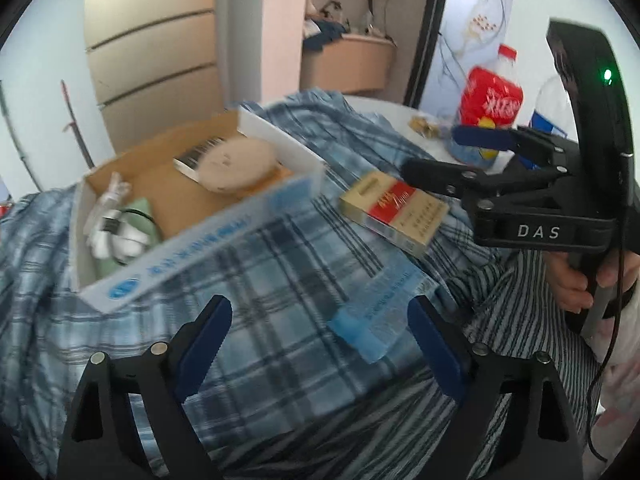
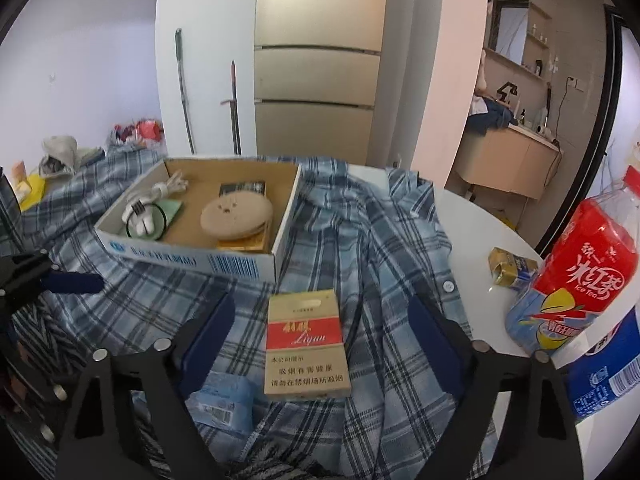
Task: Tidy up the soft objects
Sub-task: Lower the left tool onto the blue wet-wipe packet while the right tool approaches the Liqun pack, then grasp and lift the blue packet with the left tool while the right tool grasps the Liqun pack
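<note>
- Plaid shirt (image 2: pixel 384 248) lies spread and rumpled over the white table (image 2: pixel 472 216), unfolded; a striped garment (image 1: pixel 508 308) is bunched beside it. By the look of it, the organizing is barely begun.
- Cardboard box (image 2: pixel 248 258), cigarette pack (image 2: pixel 306 344) and blue tissue packet (image 1: pixel 376 308) all rest on the shirt and probably need clearing.
- Left gripper (image 1: pixel 316 340) and right gripper (image 2: pixel 320 340) both gape wide, holding nothing.

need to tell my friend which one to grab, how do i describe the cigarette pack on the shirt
Find the blue plaid shirt spread over the table, then the open cardboard box on it. Just in front lies the cigarette pack: flat, tan, with a red band, unlike the pale blue packet beside it.
</note>
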Motion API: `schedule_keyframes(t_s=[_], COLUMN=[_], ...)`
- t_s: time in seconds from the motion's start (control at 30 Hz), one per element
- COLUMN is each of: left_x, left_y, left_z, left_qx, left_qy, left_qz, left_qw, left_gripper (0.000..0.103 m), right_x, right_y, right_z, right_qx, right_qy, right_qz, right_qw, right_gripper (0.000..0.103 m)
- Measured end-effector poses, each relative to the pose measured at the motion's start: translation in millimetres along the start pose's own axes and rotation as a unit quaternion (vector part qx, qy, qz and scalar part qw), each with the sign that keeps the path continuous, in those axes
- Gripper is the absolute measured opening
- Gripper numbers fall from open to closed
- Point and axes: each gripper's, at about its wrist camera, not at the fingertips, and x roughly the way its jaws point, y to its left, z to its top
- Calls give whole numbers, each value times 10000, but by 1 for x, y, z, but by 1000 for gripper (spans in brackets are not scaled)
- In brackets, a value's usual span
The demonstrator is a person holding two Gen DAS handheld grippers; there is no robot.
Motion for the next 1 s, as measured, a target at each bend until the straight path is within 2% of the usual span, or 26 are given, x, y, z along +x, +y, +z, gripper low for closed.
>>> schedule_keyframes(t_s=[0.1,0.27,0.5,0.57,0.67,0.77,1.0], left_x=[13,25,36,37,42,39,15], left_y=[-8,-19,-20,-21,-25,-26,-16], left_z=[3,4,-6,-6,-8,-7,-6], left_qx=[37,403,438,484,579,623,491], left_qy=[240,410,476,469,531,452,56], left_qz=[-392,-460,-571,-606,-550,-513,-100], left_qw=[9989,9973,9963,9959,9954,9957,9987], left_gripper=[91,90,73,70,54,44,41], right_x=[6,12,11,12,13,16,24], right_y=[0,-2,3,7,11,11,9], right_z=[-2,-4,-5,-6,-8,-9,-11], right_qx=[-15,-3,-137,-198,-269,-243,-238], right_qy=[114,194,188,194,222,300,446], right_qz=[1,0,41,79,151,195,84], right_qw=[9999,9998,9997,9996,9993,9991,9987], right_gripper=[82,79,79,79,78,78,78])
